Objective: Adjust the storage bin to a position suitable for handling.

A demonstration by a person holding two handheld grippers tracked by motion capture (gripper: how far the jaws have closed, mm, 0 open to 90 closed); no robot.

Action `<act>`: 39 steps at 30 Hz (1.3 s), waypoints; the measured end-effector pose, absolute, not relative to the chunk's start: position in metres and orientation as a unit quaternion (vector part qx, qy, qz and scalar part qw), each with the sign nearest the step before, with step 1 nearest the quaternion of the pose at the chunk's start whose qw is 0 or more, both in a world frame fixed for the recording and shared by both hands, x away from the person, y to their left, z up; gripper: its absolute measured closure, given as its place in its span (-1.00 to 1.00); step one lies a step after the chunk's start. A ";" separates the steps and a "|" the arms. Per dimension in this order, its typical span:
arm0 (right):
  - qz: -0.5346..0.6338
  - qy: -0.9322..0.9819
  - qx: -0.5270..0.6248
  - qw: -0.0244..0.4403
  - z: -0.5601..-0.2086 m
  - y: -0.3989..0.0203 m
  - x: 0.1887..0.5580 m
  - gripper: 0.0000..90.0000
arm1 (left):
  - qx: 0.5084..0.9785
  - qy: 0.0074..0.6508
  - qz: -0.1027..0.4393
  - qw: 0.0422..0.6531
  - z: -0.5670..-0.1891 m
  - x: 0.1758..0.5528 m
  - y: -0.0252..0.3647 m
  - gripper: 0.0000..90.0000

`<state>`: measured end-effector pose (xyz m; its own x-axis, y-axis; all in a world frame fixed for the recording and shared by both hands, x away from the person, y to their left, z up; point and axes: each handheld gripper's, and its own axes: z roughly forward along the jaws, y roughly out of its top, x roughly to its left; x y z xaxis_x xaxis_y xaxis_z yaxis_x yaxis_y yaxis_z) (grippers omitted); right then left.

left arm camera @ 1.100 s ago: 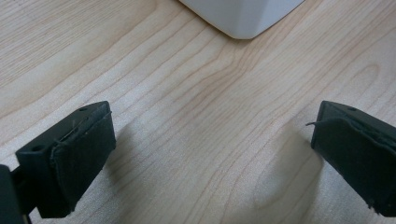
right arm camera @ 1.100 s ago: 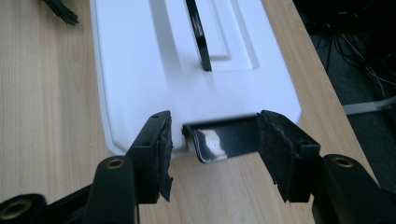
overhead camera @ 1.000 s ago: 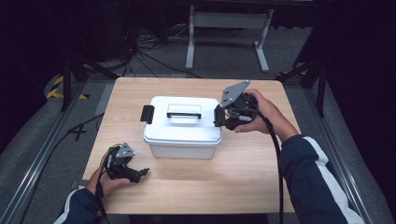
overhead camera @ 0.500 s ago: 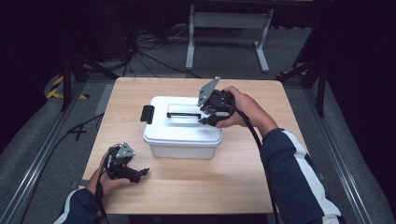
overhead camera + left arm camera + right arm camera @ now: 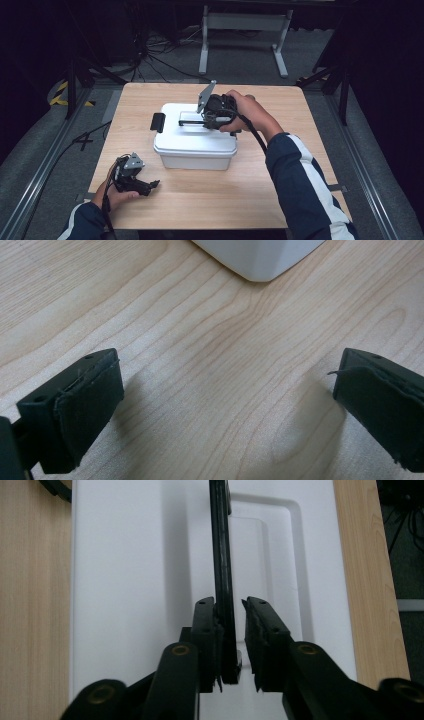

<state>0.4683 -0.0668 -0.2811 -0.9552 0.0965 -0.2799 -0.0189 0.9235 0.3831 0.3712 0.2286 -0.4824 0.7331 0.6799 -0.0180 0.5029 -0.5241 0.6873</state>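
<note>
- Fingers (image 5: 205,630) of the right gripper (image 5: 231,645) straddle the black handle (image 5: 221,570) of the white box (image 5: 195,145). They have just been closing and stand narrow, one pad against the bar, the other with a sliver of gap, so I would not call it clamped yet.
- Seen from above, the handle's long axis runs from 9 to 3 o'clock across the lid (image 5: 130,580); the right gripper (image 5: 202,121) comes in from its 3 o'clock end, along the bar.
- Box sits mid-desk (image 5: 280,200), long side 9 to 3, a black latch (image 5: 157,122) at its 9 o'clock end.
- Left gripper (image 5: 150,186) rests at the box's 7 o'clock, fingers (image 5: 90,405) wide and empty, farther from the handle.
</note>
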 end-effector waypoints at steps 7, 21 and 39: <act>0.203 0.966 0.010 0.160 -0.281 -0.067 0.468 0.87 | 0.864 0.342 0.127 0.348 -0.482 0.371 0.229 -1.00; 0.218 0.961 0.005 0.168 -0.274 -0.072 0.464 0.88 | 0.863 0.343 0.127 0.348 -0.482 0.371 0.229 -0.99; 0.249 0.951 -0.001 0.184 -0.257 -0.089 0.459 0.88 | 0.863 0.343 0.128 0.348 -0.482 0.371 0.229 -0.99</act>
<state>0.4590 -0.0889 -0.2571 -0.9325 0.0893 -0.3499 -0.0938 0.8758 0.4735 0.3710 0.2285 -0.4824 0.7319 0.6811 -0.0185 0.5037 -0.5226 0.6879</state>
